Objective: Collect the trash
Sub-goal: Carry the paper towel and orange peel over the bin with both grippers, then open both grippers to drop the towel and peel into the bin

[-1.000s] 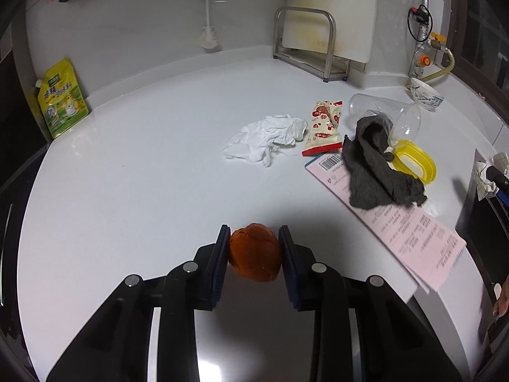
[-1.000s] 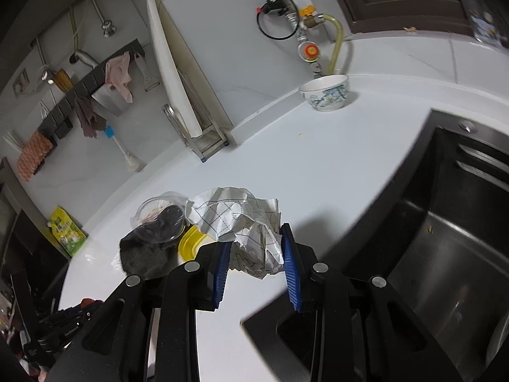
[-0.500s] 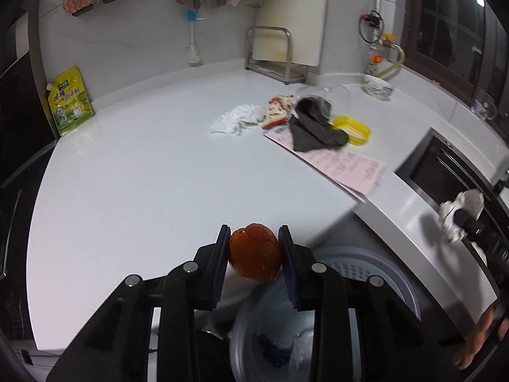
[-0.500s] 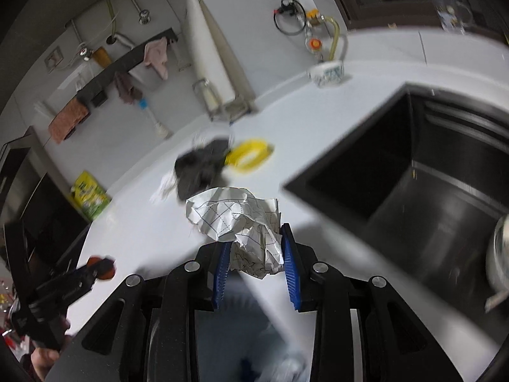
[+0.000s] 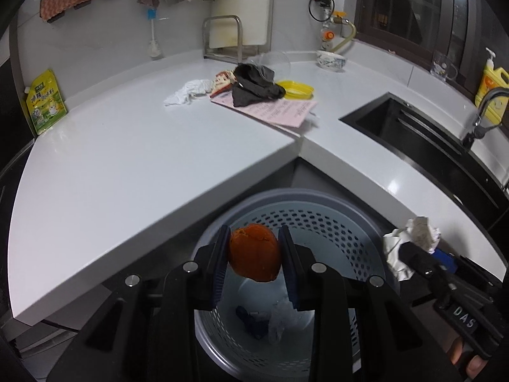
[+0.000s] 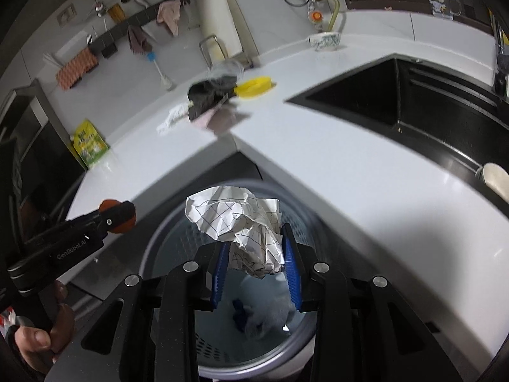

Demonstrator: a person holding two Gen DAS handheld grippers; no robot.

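Note:
My left gripper (image 5: pixel 254 256) is shut on an orange peel (image 5: pixel 254 256) and holds it over the grey perforated waste bin (image 5: pixel 334 219) below the counter corner. My right gripper (image 6: pixel 257 256) is shut on a crumpled ball of checked paper (image 6: pixel 241 219), also above the bin (image 6: pixel 165 248). The bin holds a blue scrap (image 5: pixel 251 321) and a clear wrapper (image 5: pixel 280 318). The right gripper with its paper also shows at the right of the left wrist view (image 5: pixel 410 245). The left gripper with the peel shows at the left of the right wrist view (image 6: pixel 116 211).
On the white counter (image 5: pixel 127 165) lie a white tissue (image 5: pixel 187 92), a red snack wrapper (image 5: pixel 222 81), a dark cloth (image 5: pixel 254 84), a pink receipt (image 5: pixel 280 111), a yellow lid (image 5: pixel 296 90) and a clear container (image 5: pixel 276 60). A black sink (image 5: pixel 413 137) is at the right.
Both grippers have pulled back from the counter and moved over the waste bin, still holding the peel and the paper ball.

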